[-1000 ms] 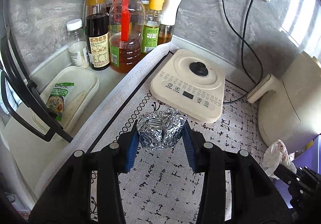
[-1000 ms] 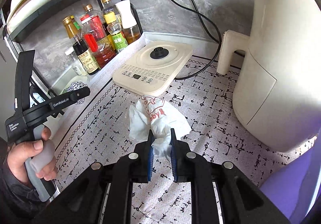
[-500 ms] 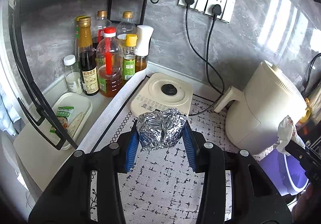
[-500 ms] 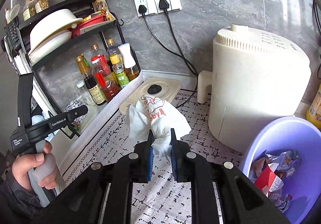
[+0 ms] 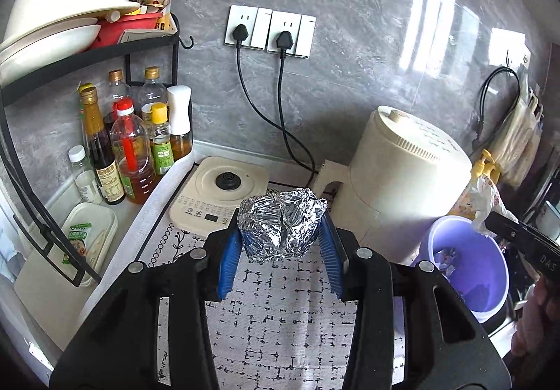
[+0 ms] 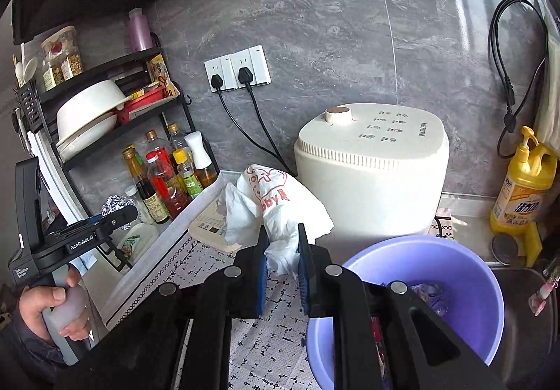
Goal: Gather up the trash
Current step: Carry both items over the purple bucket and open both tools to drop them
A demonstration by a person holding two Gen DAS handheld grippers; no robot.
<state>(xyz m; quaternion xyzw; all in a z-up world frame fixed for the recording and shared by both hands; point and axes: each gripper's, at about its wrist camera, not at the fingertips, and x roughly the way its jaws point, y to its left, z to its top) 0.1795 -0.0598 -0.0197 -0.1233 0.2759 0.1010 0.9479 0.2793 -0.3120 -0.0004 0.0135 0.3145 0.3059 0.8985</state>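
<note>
My left gripper (image 5: 280, 243) is shut on a crumpled ball of silver foil (image 5: 281, 227) and holds it in the air above the patterned mat. My right gripper (image 6: 281, 250) is shut on a crumpled white plastic bag with red print (image 6: 276, 201), held up just left of a purple basin (image 6: 437, 264) with several bits of trash in it. In the left wrist view the basin (image 5: 490, 271) is at the right, with the bag (image 5: 484, 201) above its rim. The foil ball (image 6: 115, 204) also shows at far left in the right wrist view.
A cream air fryer (image 5: 402, 173) stands behind the basin. A flat cream cooker base (image 5: 220, 194) lies on the mat (image 5: 280, 320). Oil and sauce bottles (image 5: 129, 152) stand under a black dish rack (image 5: 87, 50). A yellow soap bottle (image 6: 525, 183) stands by the sink (image 6: 525, 320).
Both grippers have risen and pulled back from the counter with their loads. The right gripper with the bag has moved right to the purple basin.
</note>
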